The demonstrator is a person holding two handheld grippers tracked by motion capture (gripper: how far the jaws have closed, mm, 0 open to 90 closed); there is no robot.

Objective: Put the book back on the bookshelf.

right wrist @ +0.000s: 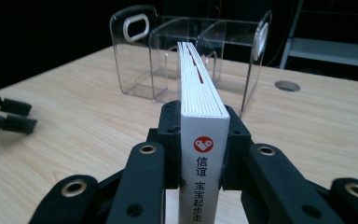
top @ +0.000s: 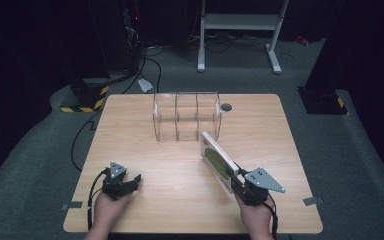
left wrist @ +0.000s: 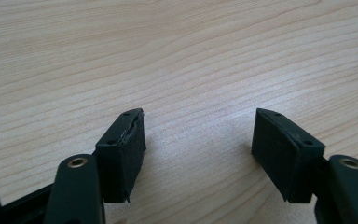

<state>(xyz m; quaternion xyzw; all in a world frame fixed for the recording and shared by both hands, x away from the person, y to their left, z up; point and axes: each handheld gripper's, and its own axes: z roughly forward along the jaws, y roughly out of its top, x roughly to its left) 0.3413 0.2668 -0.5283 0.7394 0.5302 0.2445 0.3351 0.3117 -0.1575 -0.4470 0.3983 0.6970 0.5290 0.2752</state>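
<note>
One book [top: 218, 160], pinched by its spine in the right claw [top: 236, 176] just short of the one clear three-slot rack [top: 187, 116]. Left claw [top: 134, 181] spread wide, low over bare bench [top: 170, 190].

Mostly matt stuff here, one shiny clear rack.

The pale wooden table [left wrist: 214, 56] has a smooth, matt top with fine grain lines. My left gripper [left wrist: 198, 154] is matt black plastic with brass-looking rivets, and its pads [left wrist: 126, 161] look like dull rubber, a bit ragged on one edge. My right gripper [right wrist: 204, 140] is the same matt black, pinching a white book with a smooth spine and ribbed paper page edges [right wrist: 200, 95]. Behind it, the clear glossy plastic divider rack [right wrist: 186, 51] catches reflections.
</note>
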